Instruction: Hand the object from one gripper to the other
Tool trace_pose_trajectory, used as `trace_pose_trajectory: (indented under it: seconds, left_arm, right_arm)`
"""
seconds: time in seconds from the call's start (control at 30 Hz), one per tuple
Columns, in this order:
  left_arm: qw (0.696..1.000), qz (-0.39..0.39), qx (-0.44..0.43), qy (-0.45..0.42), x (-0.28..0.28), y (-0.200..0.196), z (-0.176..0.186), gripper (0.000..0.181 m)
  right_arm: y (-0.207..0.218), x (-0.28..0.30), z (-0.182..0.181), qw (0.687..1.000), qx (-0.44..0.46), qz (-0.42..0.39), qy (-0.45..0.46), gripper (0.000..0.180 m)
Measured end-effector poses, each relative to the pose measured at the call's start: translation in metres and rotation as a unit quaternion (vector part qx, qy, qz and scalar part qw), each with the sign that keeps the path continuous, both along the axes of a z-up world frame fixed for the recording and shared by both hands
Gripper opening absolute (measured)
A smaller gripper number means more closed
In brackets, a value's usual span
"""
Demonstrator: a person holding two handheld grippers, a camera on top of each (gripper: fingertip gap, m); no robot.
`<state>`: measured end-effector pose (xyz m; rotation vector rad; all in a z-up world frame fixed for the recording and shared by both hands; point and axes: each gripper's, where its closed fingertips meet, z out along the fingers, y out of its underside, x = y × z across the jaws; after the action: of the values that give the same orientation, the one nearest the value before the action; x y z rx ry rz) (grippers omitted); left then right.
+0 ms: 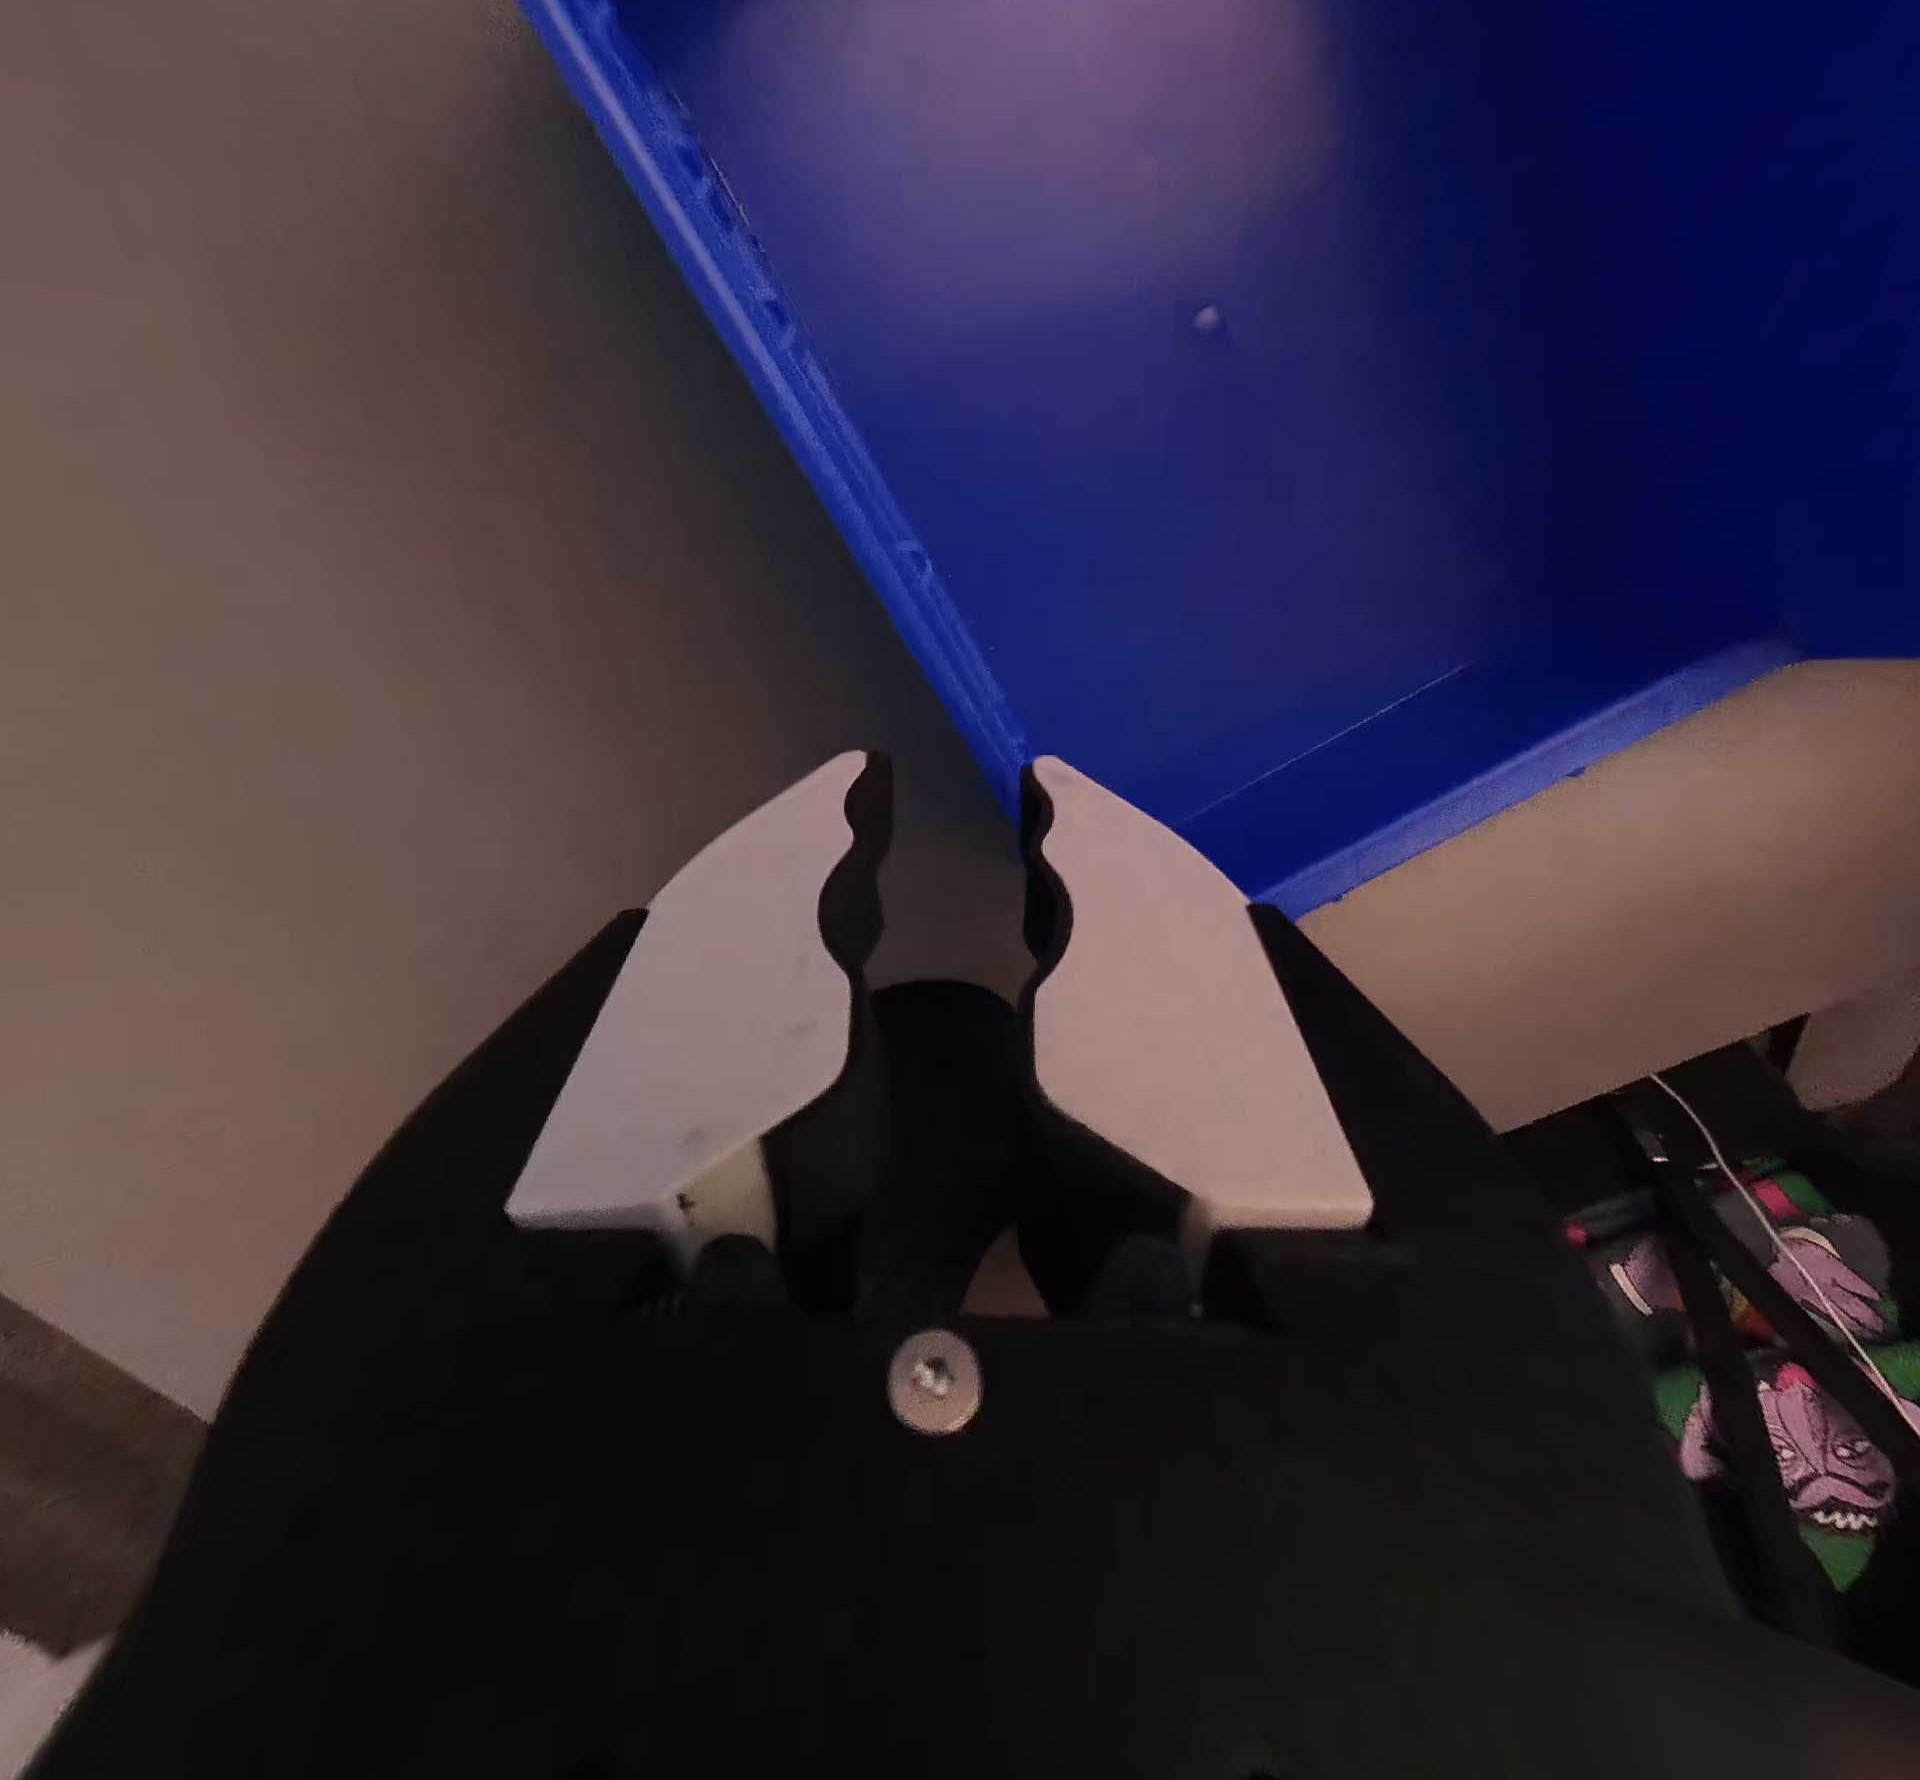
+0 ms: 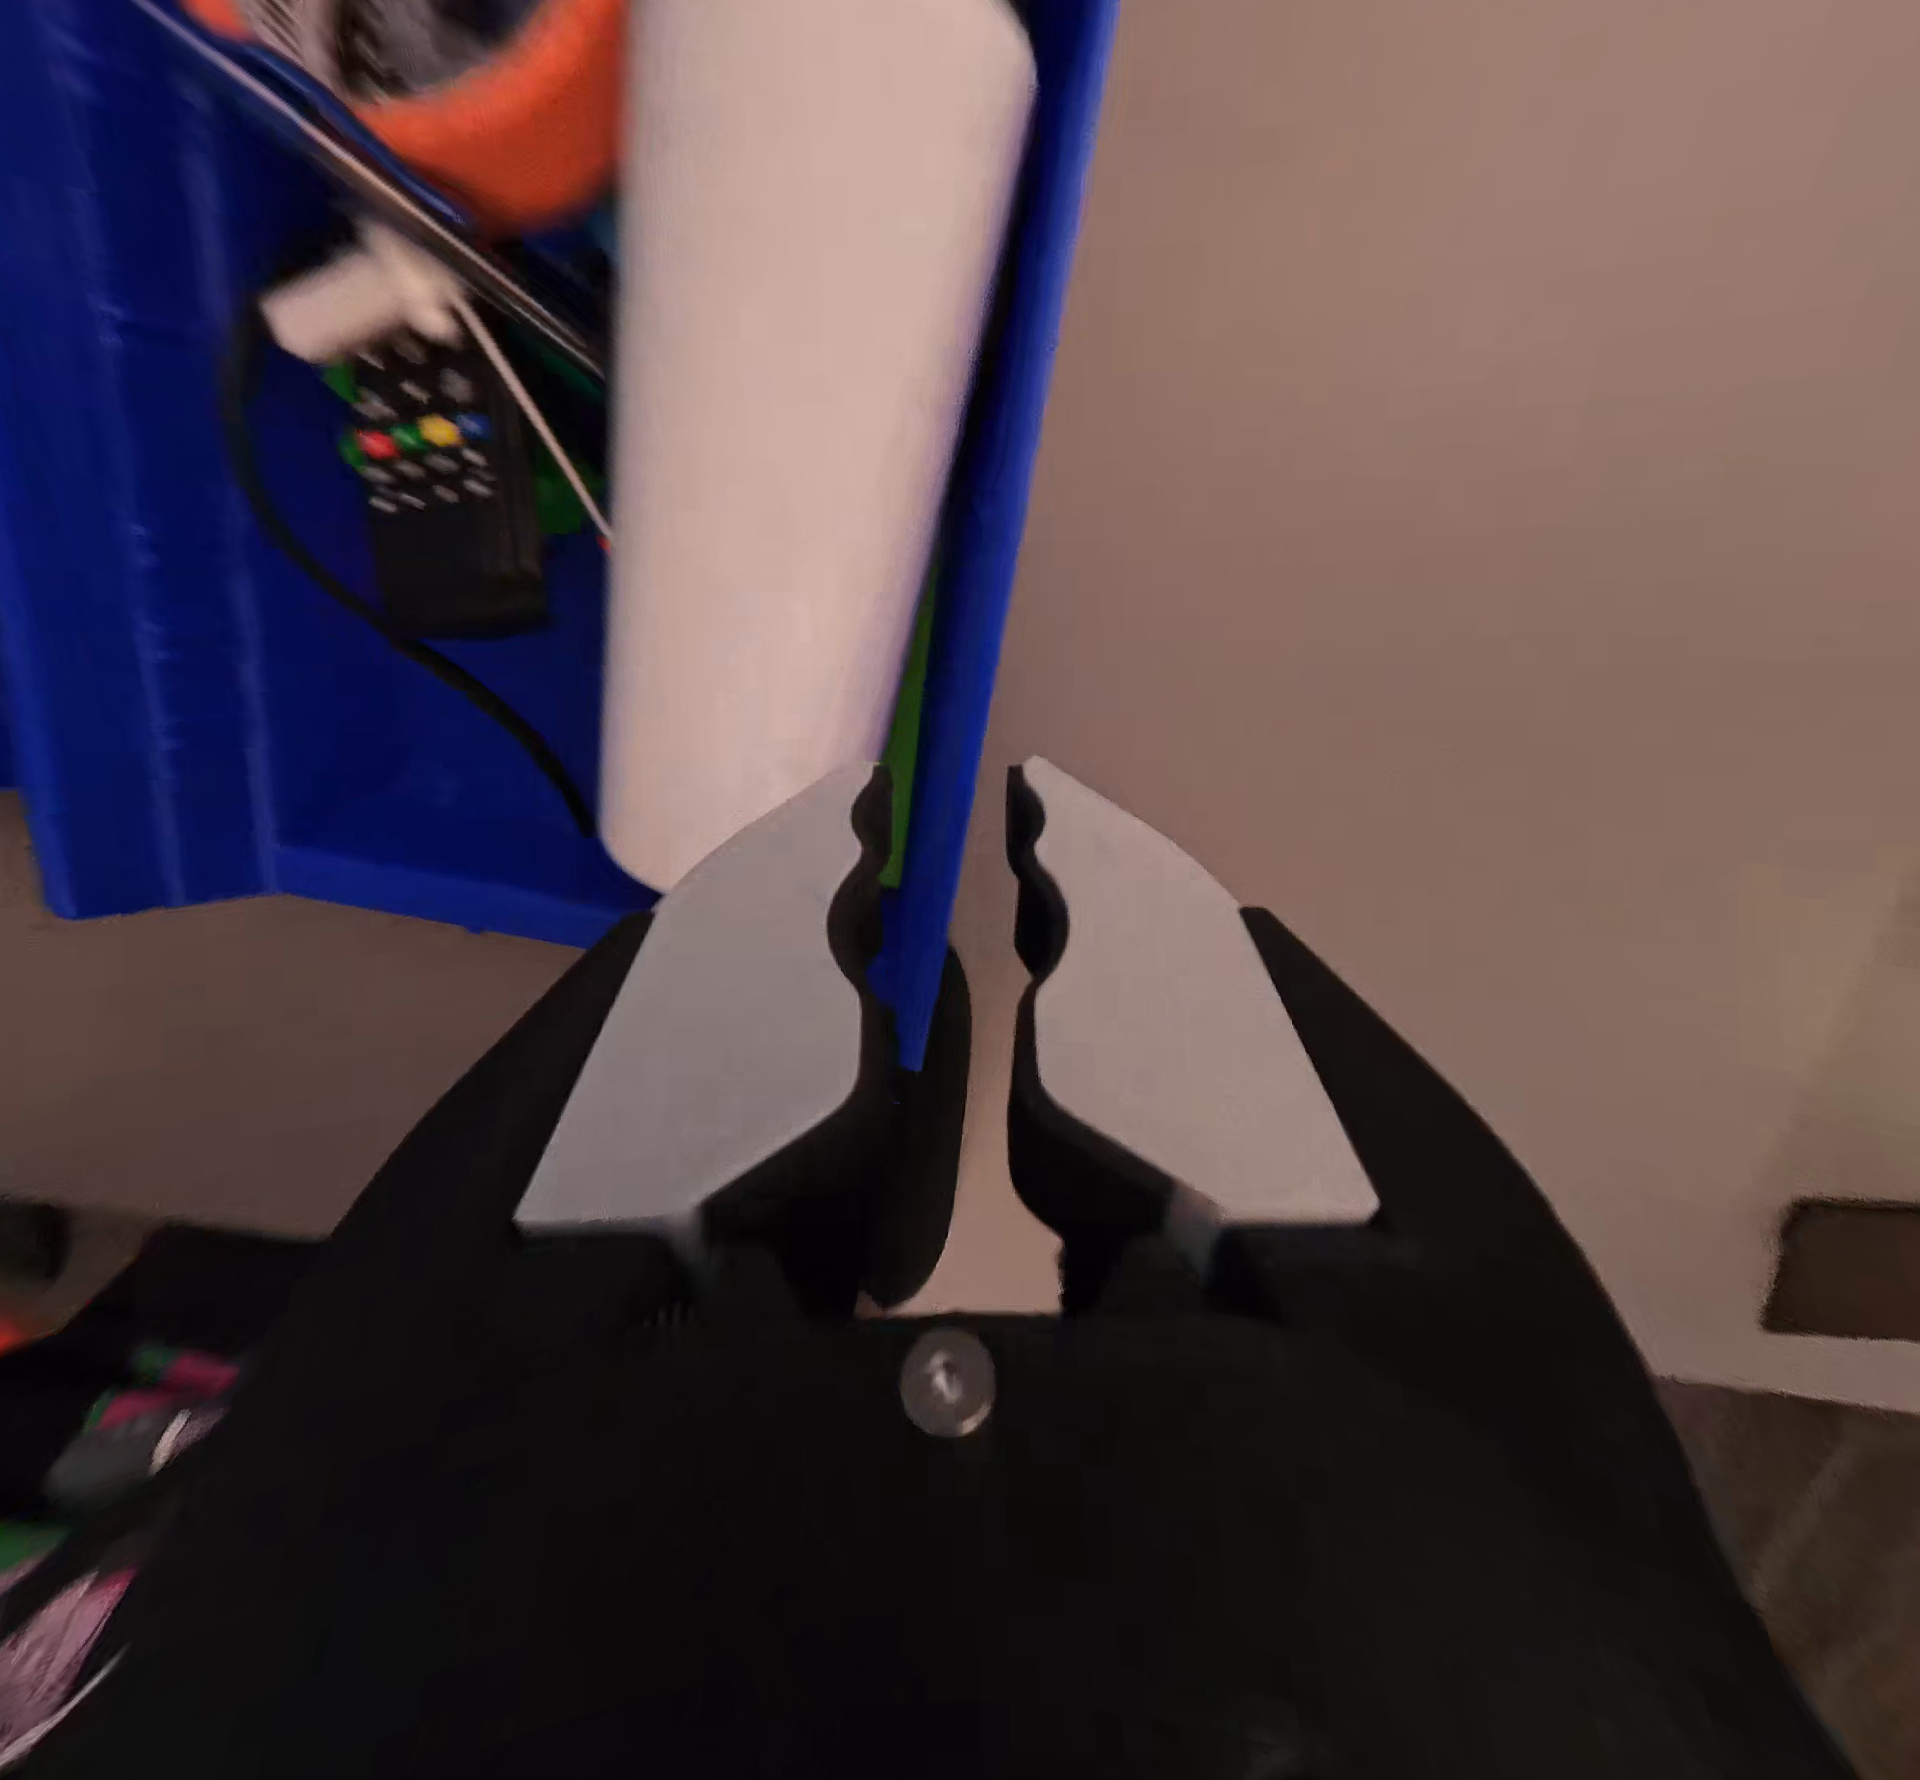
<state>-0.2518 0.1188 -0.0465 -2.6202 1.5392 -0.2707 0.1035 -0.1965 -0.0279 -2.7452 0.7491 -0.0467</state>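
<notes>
While both grippers gape, white roll (image 2: 810, 359) lies ahead-left.

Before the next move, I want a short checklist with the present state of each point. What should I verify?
1. Left gripper holds nothing: ok, open.
2. Right gripper holds nothing: ok, open, over the blue plastic bin wall.
3. Left-side blue plastic bin free to receive: ok, bare floor.
4. Objects available: ok, white cylindrical roll, black remote control.
5. Which object to hand over: cannot tell.
6. Right view sharp enough: not ok, blurred.
</notes>
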Motion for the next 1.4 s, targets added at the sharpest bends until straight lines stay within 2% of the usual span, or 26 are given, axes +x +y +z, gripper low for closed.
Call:
trace_pose_trajectory:
  seconds: [0.1, 0.17, 0.23, 0.27, 0.3, 0.4, 0.53, 0.63, 0.8, 0.87, 0.9, 0.93, 1.17, 1.27, 1.4]
  left_arm:
    - [0.998, -0.007, 0.033, -0.047, 0.000, 0.000, 0.024, 0.023]
    - [0.995, -0.013, 0.059, -0.082, 0.003, 0.000, 0.041, 0.022]
    - [0.989, -0.020, 0.089, -0.120, 0.009, 0.001, 0.059, 0.020]
    - [0.985, -0.023, 0.104, -0.139, 0.012, 0.002, 0.067, 0.019]
    - [0.980, -0.024, 0.120, -0.159, 0.015, 0.003, 0.075, 0.018]
    - [0.965, -0.019, 0.148, -0.217, 0.025, 0.004, 0.095, 0.010]
    - [0.954, -0.033, 0.167, -0.245, 0.035, 0.000, 0.106, 0.009]
    - [0.954, -0.050, 0.168, -0.242, 0.037, -0.006, 0.106, 0.011]
    - [0.952, -0.071, 0.160, -0.251, 0.041, -0.014, 0.108, 0.011]
    - [0.952, -0.075, 0.159, -0.252, 0.041, -0.016, 0.108, 0.011]
    - [0.951, -0.077, 0.159, -0.252, 0.041, -0.016, 0.109, 0.011]
    - [0.951, -0.079, 0.160, -0.253, 0.040, -0.017, 0.109, 0.011]
    - [0.926, -0.074, 0.198, -0.313, 0.039, -0.016, 0.140, 0.007]
    - [0.891, -0.053, 0.245, -0.379, 0.034, -0.013, 0.174, 0.010]
    - [0.823, 0.003, 0.313, -0.474, 0.012, -0.011, 0.220, 0.014]
  right_arm:
    - [0.036, -0.031, 0.063, 0.983, 0.113, 0.065, -0.132, 0.023]
    - [0.069, -0.072, 0.091, 0.951, 0.178, 0.149, -0.202, 0.027]
    - [0.107, -0.123, 0.102, 0.901, 0.249, 0.248, -0.253, 0.036]
    - [0.127, -0.149, 0.100, 0.875, 0.278, 0.298, -0.260, 0.042]
    - [0.146, -0.171, 0.094, 0.861, 0.297, 0.331, -0.246, 0.040]
    - [0.198, -0.207, 0.058, 0.887, 0.285, 0.343, -0.121, 0.033]
    - [0.244, -0.168, 0.001, 0.940, 0.161, 0.283, -0.101, 0.049]
    - [0.255, -0.160, -0.032, 0.967, 0.093, 0.238, -0.017, 0.053]
    - [0.261, -0.174, -0.068, 0.975, 0.018, 0.168, 0.143, 0.040]
    - [0.257, -0.164, -0.083, 0.978, -0.028, 0.164, 0.127, 0.020]
    - [0.258, -0.161, -0.087, 0.979, -0.041, 0.159, 0.125, 0.015]
    - [0.259, -0.156, -0.088, 0.981, -0.049, 0.150, 0.115, 0.009]
    - [0.280, -0.159, -0.060, 0.978, -0.065, 0.195, 0.035, 0.007]
    - [0.300, -0.168, -0.024, 0.971, -0.032, 0.234, -0.025, 0.006]
    - [0.322, -0.171, 0.048, 0.943, 0.028, 0.287, -0.165, 0.007]
